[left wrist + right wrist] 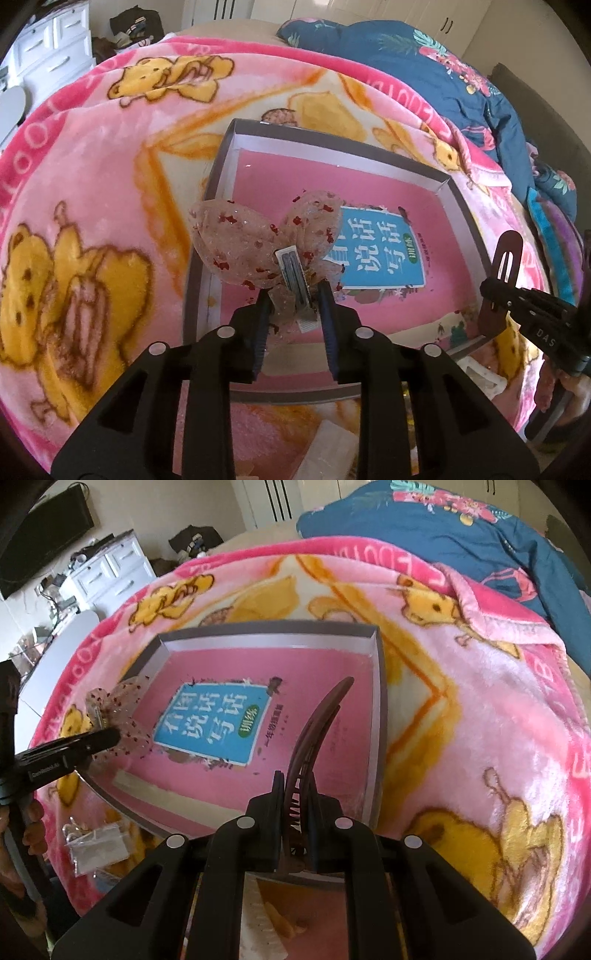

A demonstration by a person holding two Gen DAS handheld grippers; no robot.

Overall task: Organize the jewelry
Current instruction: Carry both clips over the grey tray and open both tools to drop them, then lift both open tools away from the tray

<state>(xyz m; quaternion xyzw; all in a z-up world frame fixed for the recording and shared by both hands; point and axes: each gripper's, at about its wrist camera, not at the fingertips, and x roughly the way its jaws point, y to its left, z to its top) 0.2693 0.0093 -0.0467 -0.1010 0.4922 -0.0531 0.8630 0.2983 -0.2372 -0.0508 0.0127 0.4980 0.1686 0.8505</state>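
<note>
Left wrist view, centre frame: left gripper (293,295) jaws loosely around bow hair clip (266,242) over the box (465,206), right gripper (295,794) pinching brown hair claw (317,720) — lower gently, release flat inside.

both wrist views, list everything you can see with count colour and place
bow hair clip: 1, sheer pink with red specks, silver clip at its middle, between the left gripper's pads, over the tray's left side
curved hair clip: 1, brown, clamped in the right gripper, over the tray's right side
tray: 1, grey rim, white inner walls, on the blanket
book: 1, pink cover with blue title panel, flat in the tray
blanket: 1, pink with yellow bears, over the bed
quilt: 1, dark blue floral, far end of the bed
small packets: a few, clear and white, on the blanket near the tray's left corner
drawer unit: 1, white, by the wall
left gripper: 1, black with blue pads
right gripper: 1, black, shut
</note>
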